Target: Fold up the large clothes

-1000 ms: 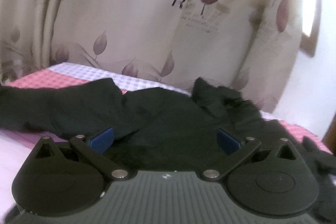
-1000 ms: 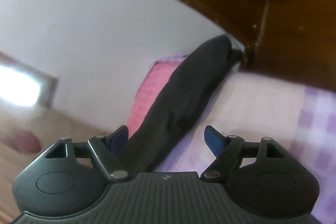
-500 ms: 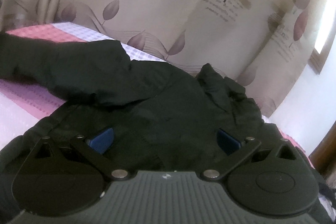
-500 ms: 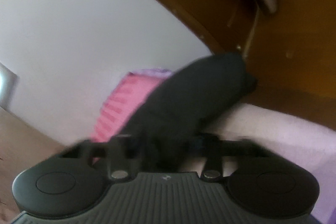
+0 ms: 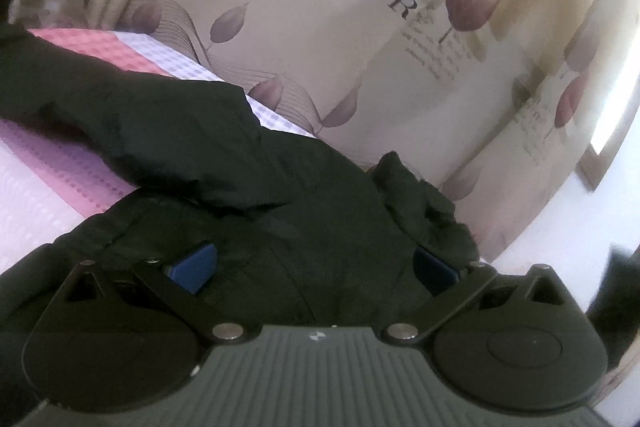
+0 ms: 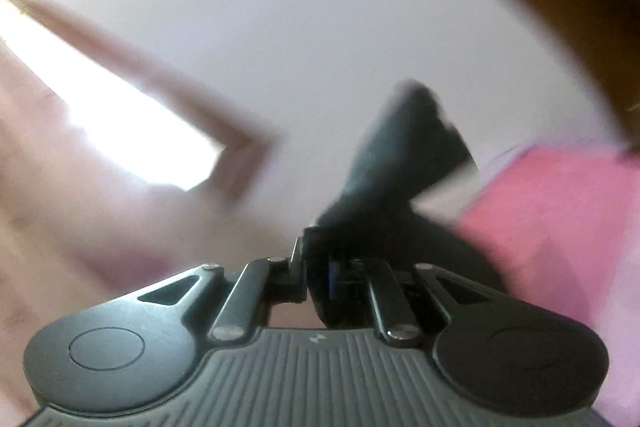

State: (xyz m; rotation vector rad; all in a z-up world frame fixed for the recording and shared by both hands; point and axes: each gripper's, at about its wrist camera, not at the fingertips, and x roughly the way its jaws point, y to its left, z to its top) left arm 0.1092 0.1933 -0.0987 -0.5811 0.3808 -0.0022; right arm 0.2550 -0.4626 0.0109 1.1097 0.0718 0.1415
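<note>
The right gripper [image 6: 316,283] is closing, pinching the black garment [image 6: 400,155]; its sleeve trails toward one o'clock. The left gripper [image 5: 312,267] hangs spread over the cloth; it should pin the body while the sleeve crosses.

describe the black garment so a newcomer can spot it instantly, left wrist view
Start at the leaf-print curtain; below it lies the pink and lilac checked bedspread. The black garment is spread across it, running under the open left claw. It is the only dark, crumpled thing on that pale bedding.
</note>
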